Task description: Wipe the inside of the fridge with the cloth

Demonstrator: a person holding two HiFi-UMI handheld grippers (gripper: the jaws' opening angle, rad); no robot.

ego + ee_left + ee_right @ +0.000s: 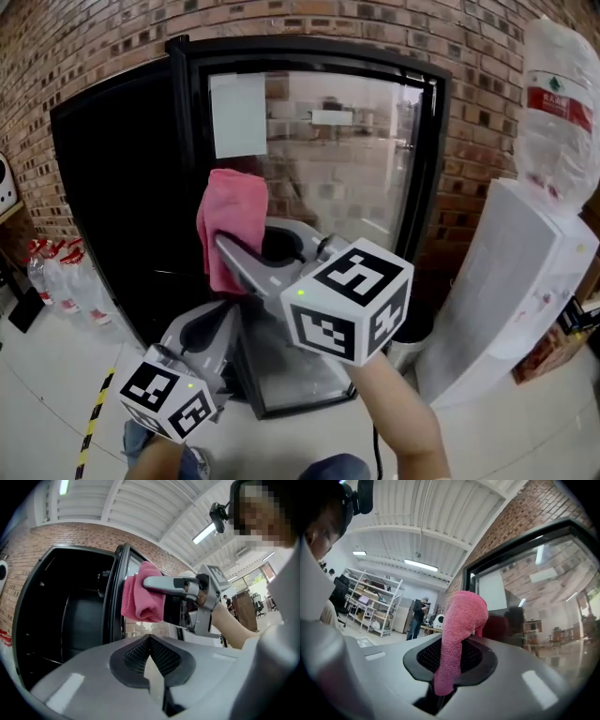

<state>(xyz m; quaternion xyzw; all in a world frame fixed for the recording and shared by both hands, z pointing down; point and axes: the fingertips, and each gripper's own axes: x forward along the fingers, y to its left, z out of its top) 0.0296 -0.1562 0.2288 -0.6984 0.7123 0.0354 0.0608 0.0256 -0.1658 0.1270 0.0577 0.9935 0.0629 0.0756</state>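
A black fridge (112, 187) stands against the brick wall, its interior dark and its glass door (319, 169) swung open. My right gripper (227, 246) is shut on a pink cloth (231, 225), held up in front of the door's hinge edge. In the right gripper view the cloth (459, 630) hangs folded over the shut jaws beside the glass door (539, 588). My left gripper (217, 314) sits lower, below the right one, shut with nothing in it. The left gripper view shows the open fridge (70, 616), with the cloth (143, 597) and the right gripper (159, 584) just right of the opening.
A white water dispenser (525, 281) with a large bottle (558, 103) on top stands right of the fridge. Several water bottles (61, 277) lie on the floor at the left. Yellow-black tape (94, 422) marks the floor. A person (416, 616) stands far behind.
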